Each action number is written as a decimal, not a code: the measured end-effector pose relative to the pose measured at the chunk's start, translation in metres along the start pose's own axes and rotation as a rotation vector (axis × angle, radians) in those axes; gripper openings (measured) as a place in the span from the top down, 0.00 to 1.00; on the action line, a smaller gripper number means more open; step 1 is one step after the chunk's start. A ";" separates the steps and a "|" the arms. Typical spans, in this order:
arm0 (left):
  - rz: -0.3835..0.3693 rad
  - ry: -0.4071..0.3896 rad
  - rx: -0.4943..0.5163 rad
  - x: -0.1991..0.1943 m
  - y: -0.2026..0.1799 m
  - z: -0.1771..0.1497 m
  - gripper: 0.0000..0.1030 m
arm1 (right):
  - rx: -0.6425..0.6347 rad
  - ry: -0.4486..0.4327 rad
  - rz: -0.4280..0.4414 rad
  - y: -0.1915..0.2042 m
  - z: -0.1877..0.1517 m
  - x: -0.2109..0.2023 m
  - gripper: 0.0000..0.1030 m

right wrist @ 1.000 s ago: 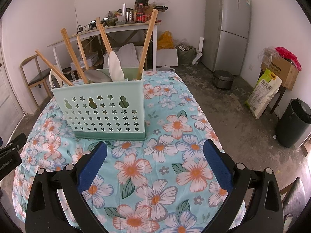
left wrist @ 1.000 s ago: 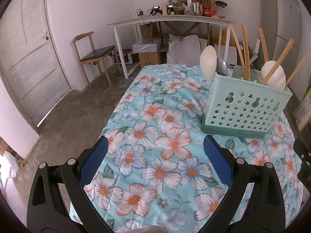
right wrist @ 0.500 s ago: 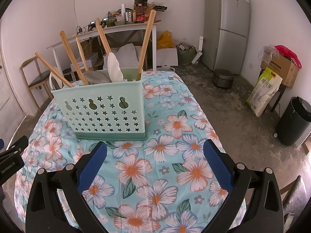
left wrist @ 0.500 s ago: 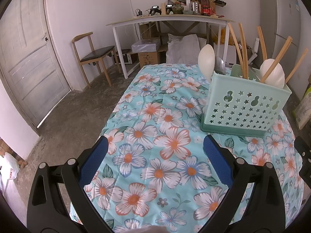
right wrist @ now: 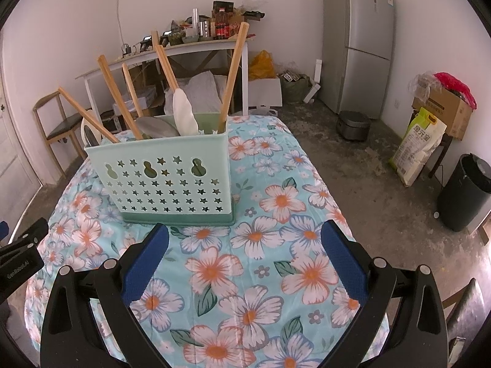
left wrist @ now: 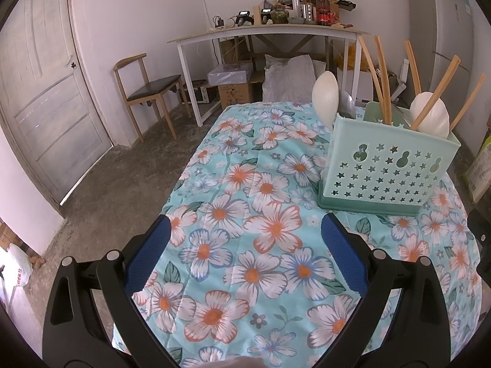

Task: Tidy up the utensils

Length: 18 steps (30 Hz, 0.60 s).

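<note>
item: left gripper (left wrist: 245,239) — hovering above the floral tablecloth (left wrist: 260,276), its blue-padded fingers (left wrist: 147,257) standing wide apart, nothing between them.

item: right gripper (right wrist: 245,239) — hanging over the same tablecloth (right wrist: 251,291), fingers (right wrist: 343,257) spread wide, gripping nothing. its jaws are sitting just in front of the holder's base.

item: mint-green utensil holder (right wrist: 162,181) — standing upright on the tablecloth, star and gourd cutouts facing both cameras. in the left wrist view it (left wrist: 386,168) is sitting ahead and to the right of the left gripper, well apart from it.

item: wooden-handled utensils (right wrist: 231,76) — leaning handle-up inside the holder, fanning outward at several angles; in the left wrist view the handles (left wrist: 380,79) are rising above the rim.

item: white spatula head (right wrist: 184,113) — sticking up out of the holder among the handles. a white spoon bowl (left wrist: 325,95) is showing at the holder's far left corner in the left wrist view; which compartment it is occupying cannot be told.

item: surroundings — a white side table (left wrist: 267,33) is carrying clutter against the back wall; a wooden chair (left wrist: 147,92) is standing near a door (left wrist: 46,92); a refrigerator (right wrist: 359,43), a black bin (right wrist: 466,193) and a cardboard box (right wrist: 445,107) are showing in the right wrist view.
</note>
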<state>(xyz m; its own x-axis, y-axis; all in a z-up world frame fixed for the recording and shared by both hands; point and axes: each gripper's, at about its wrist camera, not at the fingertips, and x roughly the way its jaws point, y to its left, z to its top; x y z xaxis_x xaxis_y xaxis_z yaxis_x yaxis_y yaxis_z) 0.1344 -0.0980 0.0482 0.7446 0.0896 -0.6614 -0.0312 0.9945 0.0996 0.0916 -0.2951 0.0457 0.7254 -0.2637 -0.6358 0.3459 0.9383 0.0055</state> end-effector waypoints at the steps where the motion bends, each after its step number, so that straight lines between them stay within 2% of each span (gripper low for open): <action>1: 0.000 -0.001 0.001 0.000 0.001 0.001 0.08 | 0.001 0.000 0.002 0.001 0.001 0.000 0.06; 18: 0.019 -0.003 0.000 -0.002 0.018 0.007 0.08 | -0.001 -0.009 0.025 0.009 0.005 0.001 0.06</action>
<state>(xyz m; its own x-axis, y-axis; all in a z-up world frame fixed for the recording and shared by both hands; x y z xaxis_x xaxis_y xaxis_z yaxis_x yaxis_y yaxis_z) 0.1375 -0.0801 0.0565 0.7461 0.1081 -0.6570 -0.0451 0.9927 0.1121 0.0978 -0.2882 0.0489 0.7389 -0.2426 -0.6286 0.3274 0.9447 0.0203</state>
